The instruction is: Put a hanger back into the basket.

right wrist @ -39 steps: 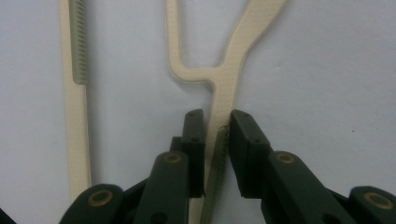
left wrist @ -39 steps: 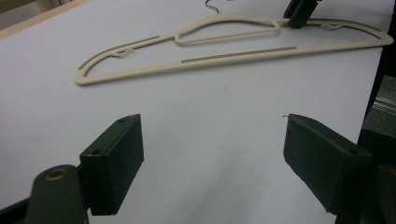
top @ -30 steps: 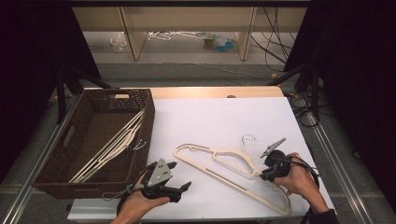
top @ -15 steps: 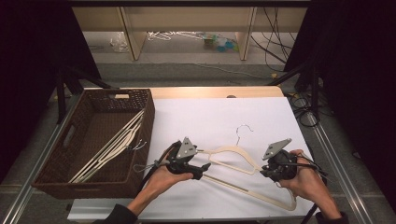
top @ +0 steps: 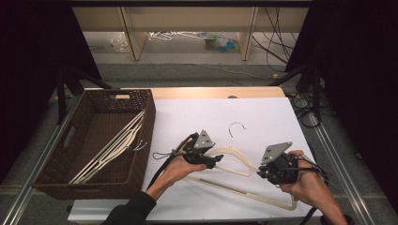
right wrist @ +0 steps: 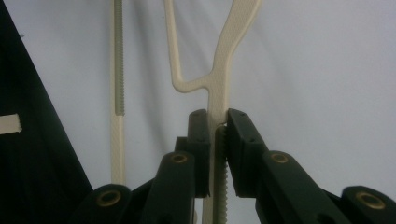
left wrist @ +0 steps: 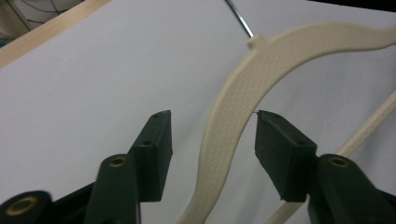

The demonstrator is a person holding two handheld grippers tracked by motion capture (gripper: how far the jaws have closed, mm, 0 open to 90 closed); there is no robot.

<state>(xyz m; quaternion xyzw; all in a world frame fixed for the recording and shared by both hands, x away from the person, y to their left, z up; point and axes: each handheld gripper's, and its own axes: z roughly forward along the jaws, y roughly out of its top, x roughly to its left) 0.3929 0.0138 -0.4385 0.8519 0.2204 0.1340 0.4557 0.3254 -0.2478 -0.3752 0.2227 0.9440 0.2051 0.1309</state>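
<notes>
Hanger (top: pixel 234 157), cream plastic with a thin metal hook (top: pixel 237 127), lay across the white worktop (top: pixel 263 117), between the two hands. At the far left stood a brown wicker basket (top: pixel 141 101) on the worktop edge, with more cream hangers (top: pixel 110 147) lying slanted inside it. Next came the left gripper (top: pixel 213 161), near the middle of the worktop, at the hanger's curved shoulder. Its jaws had just been closing, and stood about half open. The shoulder ran between the jaws, but in the left gripper view the pads (left wrist: pixel 156 144) were not pressing on it. A gap showed on each side. Farther right was the right gripper (top: pixel 261 174), held in the person's hand near the worktop's front edge. Its jaws were squeezed tight on the hanger's other arm, just below a small notch.
</notes>
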